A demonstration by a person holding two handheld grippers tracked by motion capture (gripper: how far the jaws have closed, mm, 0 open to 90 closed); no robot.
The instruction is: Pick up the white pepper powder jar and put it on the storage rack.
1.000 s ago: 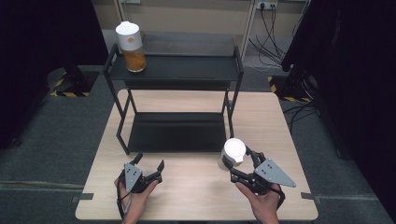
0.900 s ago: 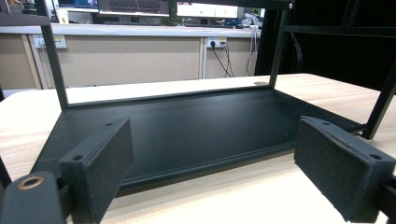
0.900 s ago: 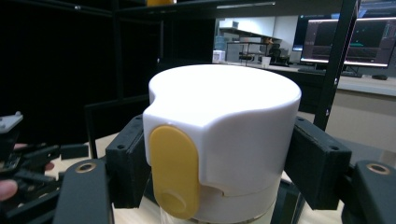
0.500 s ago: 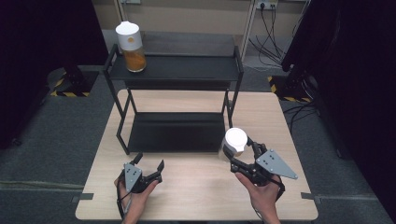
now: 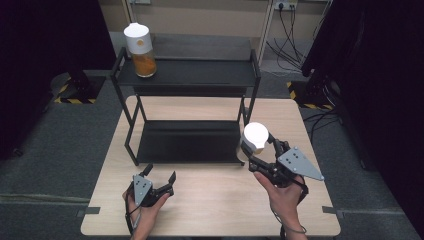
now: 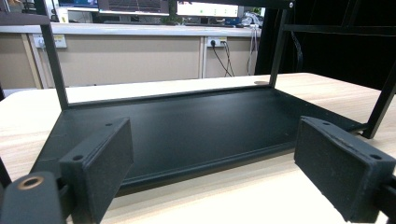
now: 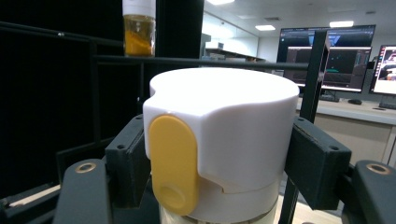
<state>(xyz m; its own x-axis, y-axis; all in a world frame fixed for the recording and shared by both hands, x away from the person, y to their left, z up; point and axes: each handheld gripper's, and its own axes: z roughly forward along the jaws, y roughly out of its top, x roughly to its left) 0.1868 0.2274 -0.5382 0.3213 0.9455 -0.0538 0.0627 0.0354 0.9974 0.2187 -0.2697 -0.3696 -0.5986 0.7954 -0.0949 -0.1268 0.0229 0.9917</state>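
Note:
My right gripper (image 5: 256,151) is shut on a jar with a white lid (image 5: 255,136) and holds it above the table, just off the right front corner of the black two-level shelf (image 5: 187,75). In the right gripper view the white lid (image 7: 224,135) with its yellow tab sits between both pads (image 7: 127,161). A second jar (image 5: 139,49), white-lidded with orange contents, stands on the shelf's top level at the left; it is seen again in the right gripper view (image 7: 138,28). My left gripper (image 5: 160,176) rests open near the table's front left, facing the shelf's lower tray (image 6: 187,126).
The wooden table (image 5: 215,210) has bare room in front of the shelf between the two hands. The shelf's lower tray (image 5: 187,140) holds nothing. Black posts (image 5: 252,90) frame the shelf at its corners. Cables and dark curtains lie beyond the table.
My right gripper has risen with the jar and drifted slightly toward the shelf's right post. The left gripper has stayed put.

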